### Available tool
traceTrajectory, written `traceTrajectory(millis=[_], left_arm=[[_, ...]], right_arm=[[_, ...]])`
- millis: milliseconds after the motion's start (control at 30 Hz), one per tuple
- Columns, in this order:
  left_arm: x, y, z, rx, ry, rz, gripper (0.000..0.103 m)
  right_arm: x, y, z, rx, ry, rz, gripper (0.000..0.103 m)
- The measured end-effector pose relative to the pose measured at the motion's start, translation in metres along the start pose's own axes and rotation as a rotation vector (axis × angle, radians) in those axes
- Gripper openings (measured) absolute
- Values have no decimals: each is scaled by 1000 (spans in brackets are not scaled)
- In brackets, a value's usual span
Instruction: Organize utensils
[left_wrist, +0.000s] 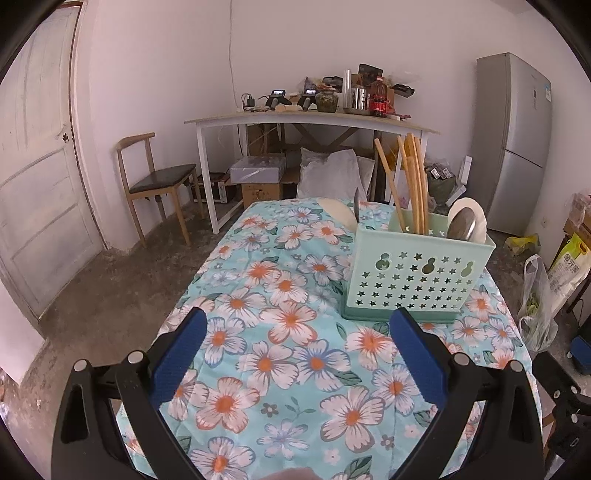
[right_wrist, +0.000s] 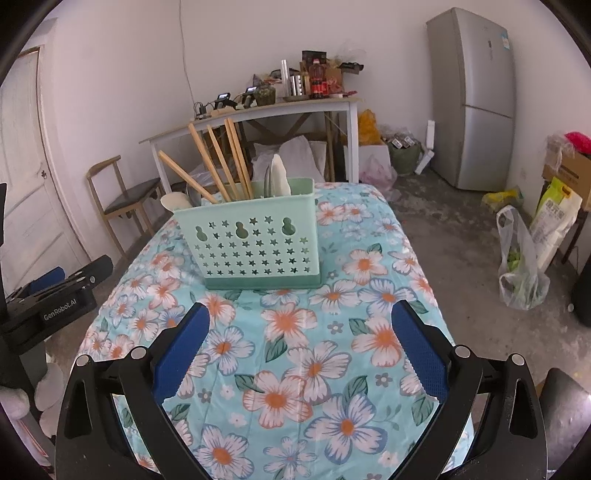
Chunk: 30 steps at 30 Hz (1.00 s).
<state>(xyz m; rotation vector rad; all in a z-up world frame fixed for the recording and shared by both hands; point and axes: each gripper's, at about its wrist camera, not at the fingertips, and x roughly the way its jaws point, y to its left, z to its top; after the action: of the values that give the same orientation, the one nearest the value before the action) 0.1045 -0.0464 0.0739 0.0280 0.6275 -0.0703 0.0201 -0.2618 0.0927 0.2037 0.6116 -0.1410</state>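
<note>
Inspection finds both of your tools idle. Your left gripper (left_wrist: 295, 354) stands spread wide over the floral tablecloth (left_wrist: 280, 295), nothing between its blue pads (left_wrist: 177, 358). Your right gripper (right_wrist: 299, 350) is likewise spread to its full width, empty, hovering above bare cloth.

The mint utensil caddy (right_wrist: 255, 240) stands upright on the cloth, ahead of both grippers and apart from them. It already holds the wooden chopsticks (right_wrist: 218, 162), leaning in a loose fan, and beside them a metal spoon (left_wrist: 461, 223) and a white spoon (left_wrist: 478, 218) upright together at the caddy's right end. A pale utensil (right_wrist: 175, 201) and a grey metal one (left_wrist: 356, 206) show at the caddy's far left; whether they lie on the cloth behind it or sit in a compartment cannot be told.

No loose utensil shows on the near cloth. In my judgement the sorting is largely done; you have only those two items at the far left to verify.
</note>
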Motion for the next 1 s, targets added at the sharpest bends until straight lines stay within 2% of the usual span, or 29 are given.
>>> traceTrajectory(millis=[233,667,1000], left_arm=[[8,-9,-5,16,32,-20,97],[10,-18,-11,41,37,-49,97],[12,-21,-16,33,43,-47,97]], right_arm=[[5,0,1,-10,6,-2,95],[6,-3,3,-12,10,-8,95],[2,-14,4,-22,7,-62,95]])
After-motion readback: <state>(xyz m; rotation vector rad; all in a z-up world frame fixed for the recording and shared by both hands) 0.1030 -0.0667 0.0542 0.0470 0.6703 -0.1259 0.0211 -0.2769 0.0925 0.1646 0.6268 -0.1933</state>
